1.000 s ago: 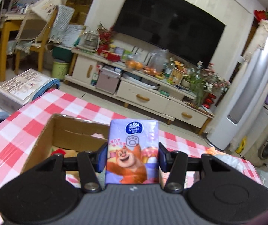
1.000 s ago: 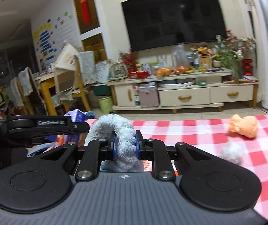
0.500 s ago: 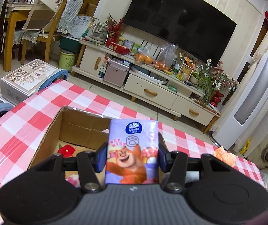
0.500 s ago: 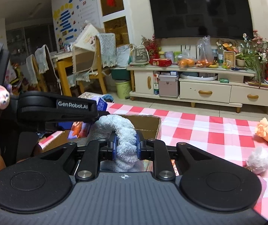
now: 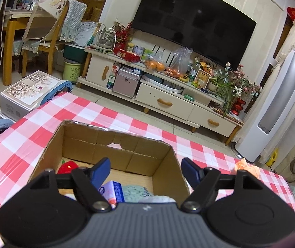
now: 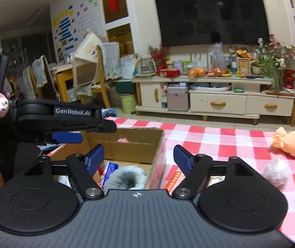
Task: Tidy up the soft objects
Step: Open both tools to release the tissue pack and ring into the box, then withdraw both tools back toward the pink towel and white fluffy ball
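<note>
An open cardboard box (image 5: pixel 164 171) stands on the red-checked table; it also shows in the right wrist view (image 6: pixel 139 142). My left gripper (image 5: pixel 146 168) is open and empty above the box. The purple tissue pack (image 5: pixel 112 192) lies inside, beside a red soft toy (image 5: pixel 68 166) and a teal cloth (image 5: pixel 135 193). My right gripper (image 6: pixel 138 157) is open and empty over the box's right wall. The grey fluffy item (image 6: pixel 127 177) lies in the box below it. The left gripper (image 6: pixel 67 122) shows at the left of that view.
An orange plush toy (image 6: pixel 289 140) and a white fluffy ball (image 6: pixel 275 172) lie on the table (image 6: pixel 230 136) to the right. The orange plush also shows in the left wrist view (image 5: pixel 247 168). An orange-and-white packet (image 6: pixel 174 180) lies beside the box. A TV cabinet stands beyond the table.
Both grippers have opened. The tissue pack has dropped from the left gripper into the box, and the grey fluffy item has dropped from the right gripper into the box.
</note>
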A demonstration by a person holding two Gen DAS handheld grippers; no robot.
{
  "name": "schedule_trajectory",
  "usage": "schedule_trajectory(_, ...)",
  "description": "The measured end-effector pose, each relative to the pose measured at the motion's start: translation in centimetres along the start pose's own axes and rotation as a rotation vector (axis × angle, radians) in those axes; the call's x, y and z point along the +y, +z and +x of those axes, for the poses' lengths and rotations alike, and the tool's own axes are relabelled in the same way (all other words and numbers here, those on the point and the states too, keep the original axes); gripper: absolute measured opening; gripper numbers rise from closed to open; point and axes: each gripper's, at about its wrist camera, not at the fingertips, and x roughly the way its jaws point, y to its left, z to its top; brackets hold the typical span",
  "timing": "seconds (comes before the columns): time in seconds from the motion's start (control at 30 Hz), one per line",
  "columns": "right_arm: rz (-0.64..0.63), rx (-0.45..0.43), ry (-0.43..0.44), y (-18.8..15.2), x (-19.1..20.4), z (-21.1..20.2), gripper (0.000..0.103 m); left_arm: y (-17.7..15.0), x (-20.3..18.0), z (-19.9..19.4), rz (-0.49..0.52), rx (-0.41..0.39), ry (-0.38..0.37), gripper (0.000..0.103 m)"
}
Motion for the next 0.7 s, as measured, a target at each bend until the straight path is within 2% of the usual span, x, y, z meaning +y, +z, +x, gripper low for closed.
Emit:
schedule_trajectory(0.33,0.100,-0.026,-0.114,-1.6,-2.6,-2.5,0.103,-0.2,-1.2,-0.3,0.025,-0.005,-0.015,0.078)
schedule_trajectory(0.7,0.124,-0.017,-0.224,-4.0,-4.6,-3.8,0.103,-0.6,-3.0,-0.7,0.058,-0.019,-0.060,0.078)
